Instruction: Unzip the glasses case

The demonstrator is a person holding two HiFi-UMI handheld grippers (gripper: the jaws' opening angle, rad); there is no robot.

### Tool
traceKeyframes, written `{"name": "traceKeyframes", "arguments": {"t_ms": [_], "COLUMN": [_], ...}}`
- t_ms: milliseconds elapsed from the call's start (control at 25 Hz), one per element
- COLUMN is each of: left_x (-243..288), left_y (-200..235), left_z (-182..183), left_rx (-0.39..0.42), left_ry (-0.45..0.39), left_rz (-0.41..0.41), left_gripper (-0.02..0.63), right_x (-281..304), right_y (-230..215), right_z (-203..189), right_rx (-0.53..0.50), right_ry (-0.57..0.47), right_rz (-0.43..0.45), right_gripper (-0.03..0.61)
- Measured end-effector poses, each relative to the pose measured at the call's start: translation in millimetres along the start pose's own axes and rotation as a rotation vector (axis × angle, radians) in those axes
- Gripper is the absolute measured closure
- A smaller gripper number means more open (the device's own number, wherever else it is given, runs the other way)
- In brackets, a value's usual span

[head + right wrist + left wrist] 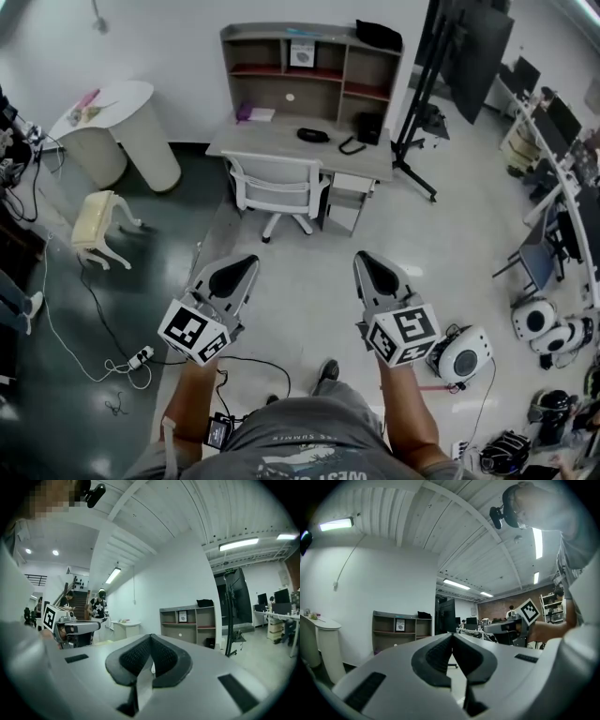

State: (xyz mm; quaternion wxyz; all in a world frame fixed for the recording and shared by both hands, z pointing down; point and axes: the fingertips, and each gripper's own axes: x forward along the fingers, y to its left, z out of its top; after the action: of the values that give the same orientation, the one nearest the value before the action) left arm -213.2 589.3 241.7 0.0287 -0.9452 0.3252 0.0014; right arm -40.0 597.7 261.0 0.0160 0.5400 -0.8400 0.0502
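Table with a shelf unit stands at 12 o'clock, well apart from me across open floor. The dark oval on the table top, a bit right of centre, I take for the glasses case. It's too small here to see the zip or pull tab.

Judging by shape, it's light, with a semi-stiff shell and smooth skin, and likely to slide if I tug the zip alone. So one tool should pin the body, while the other pinches the pull tab and runs it round the edge. Squeezing too hard could dent the shell.

Left tool is at 11 o'clock, right tool at 1 o'clock. Both are level and aimed at the table, jaws pressed together, nothing in either.

- **White office chair:** tucked at the table front, directly between me and the case. I'd go round it or reach over.
- **Black stand:** 1 o'clock, near the table's right end.
- **Cream stool:** 10 o'clock, off my path.
- **White round devices:** on the floor at 3 o'clock, close by.
- **Floor cables:** 8 o'clock, trip risk.
- **Black cord-like item:** on the table near the case, not touching it.
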Motion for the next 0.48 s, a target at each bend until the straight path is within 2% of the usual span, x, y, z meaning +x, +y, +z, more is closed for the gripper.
{"name": "traceKeyframes", "arguments": {"t_ms": [280,480], "left_x": [58.1,101.1], "left_y": [5.9,2.3], "left_z": [0.8,4.8], "left_rx": [0.018,0.029], "left_ry": [0.043,0.05], "left_rz": [0.085,0.103], "left_gripper": [0.615,0.615], "right_x": [31.0,40.1], "right_y": [-67.3,-109.3], "right_z": [6.2,6.7], "right_rx": [0.027,0.047], "right_ry": [-0.019,-0.025], "right_rz": [0.076,0.098], "right_gripper": [0.569,0.569]}}
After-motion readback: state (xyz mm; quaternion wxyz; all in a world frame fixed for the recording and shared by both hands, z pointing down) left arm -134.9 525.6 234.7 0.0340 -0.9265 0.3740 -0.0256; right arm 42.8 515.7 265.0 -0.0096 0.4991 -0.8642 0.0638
